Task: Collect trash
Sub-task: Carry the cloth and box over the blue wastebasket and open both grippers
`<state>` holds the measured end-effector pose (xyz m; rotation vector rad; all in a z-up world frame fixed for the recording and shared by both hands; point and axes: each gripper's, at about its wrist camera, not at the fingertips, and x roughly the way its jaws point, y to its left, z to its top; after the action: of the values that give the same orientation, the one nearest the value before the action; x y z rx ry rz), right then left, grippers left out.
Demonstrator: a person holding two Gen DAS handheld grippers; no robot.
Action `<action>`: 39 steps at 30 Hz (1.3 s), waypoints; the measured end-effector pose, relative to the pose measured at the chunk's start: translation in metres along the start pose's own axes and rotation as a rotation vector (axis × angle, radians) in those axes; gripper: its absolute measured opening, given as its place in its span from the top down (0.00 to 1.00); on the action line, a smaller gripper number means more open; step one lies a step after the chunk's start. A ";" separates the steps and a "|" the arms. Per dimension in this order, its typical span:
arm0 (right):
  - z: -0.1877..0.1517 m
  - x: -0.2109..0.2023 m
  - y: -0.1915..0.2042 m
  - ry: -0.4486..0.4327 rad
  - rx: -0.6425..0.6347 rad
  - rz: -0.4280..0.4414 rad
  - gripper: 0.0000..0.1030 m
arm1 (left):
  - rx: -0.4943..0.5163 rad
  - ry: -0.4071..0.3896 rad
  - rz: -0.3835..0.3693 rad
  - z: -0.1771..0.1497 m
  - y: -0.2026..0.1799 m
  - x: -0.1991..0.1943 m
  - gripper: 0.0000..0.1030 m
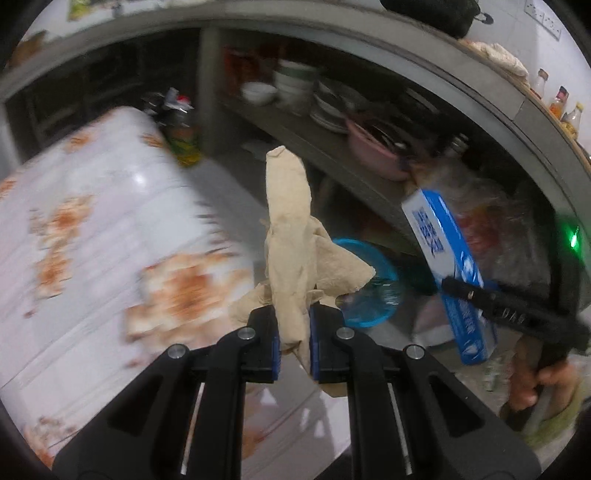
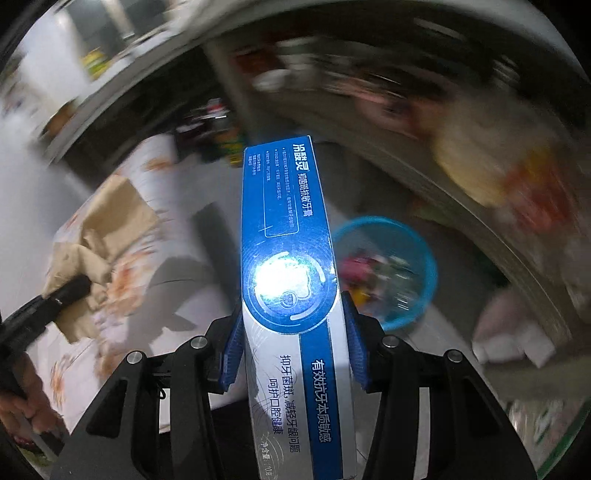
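My left gripper [image 1: 294, 339] is shut on a crumpled beige paper napkin [image 1: 291, 236] that sticks up between its pads, held over the table's edge. My right gripper [image 2: 291, 347] is shut on a long blue and white toothpaste box [image 2: 284, 236]. In the left wrist view the box [image 1: 439, 236] and the right gripper [image 1: 458, 288] are at the right. In the right wrist view the napkin [image 2: 107, 229] and the left gripper [image 2: 70, 291] are at the left. A blue plastic trash basket [image 2: 384, 273] with colourful rubbish inside stands on the floor beyond both grippers; it also shows in the left wrist view [image 1: 369, 284].
A table with a white, orange-flowered cloth [image 1: 96, 236] fills the left. A grey counter [image 1: 369, 33] curves across the back, with shelves of bowls and plates [image 1: 295, 85] and a pink pot [image 1: 373, 147] under it. Bottles [image 1: 181, 129] stand on the floor by the table.
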<state>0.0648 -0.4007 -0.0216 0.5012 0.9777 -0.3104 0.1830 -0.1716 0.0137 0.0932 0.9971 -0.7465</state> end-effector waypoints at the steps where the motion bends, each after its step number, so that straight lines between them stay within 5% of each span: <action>1: -0.001 0.004 -0.019 0.011 0.043 -0.011 0.54 | -0.015 0.030 -0.033 0.007 -0.006 0.014 0.90; 11: -0.011 0.057 -0.099 0.108 0.241 -0.005 0.54 | -0.194 0.364 -0.130 0.028 -0.048 0.169 0.90; 17: -0.017 0.067 -0.112 0.123 0.273 -0.003 0.54 | -0.253 0.486 -0.065 0.023 -0.065 0.250 0.90; 21: -0.015 0.070 -0.121 0.126 0.282 -0.010 0.54 | -0.328 0.529 -0.079 0.017 -0.072 0.298 0.56; 22: -0.016 0.070 -0.122 0.127 0.282 -0.014 0.54 | -0.343 0.537 -0.090 0.015 -0.073 0.305 0.55; 28: -0.018 0.076 -0.133 0.136 0.283 -0.036 0.54 | -0.364 0.531 -0.122 0.016 -0.080 0.317 0.50; 34: -0.017 0.083 -0.127 0.147 0.240 -0.054 0.54 | -0.351 0.446 -0.166 0.034 -0.073 0.282 0.50; 39: -0.008 0.120 -0.095 0.210 0.023 -0.096 0.54 | -0.298 0.354 -0.188 0.054 -0.062 0.224 0.46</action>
<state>0.0779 -0.4799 -0.1526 0.5158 1.2061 -0.3603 0.2560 -0.3577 -0.1165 -0.1342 1.4600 -0.7583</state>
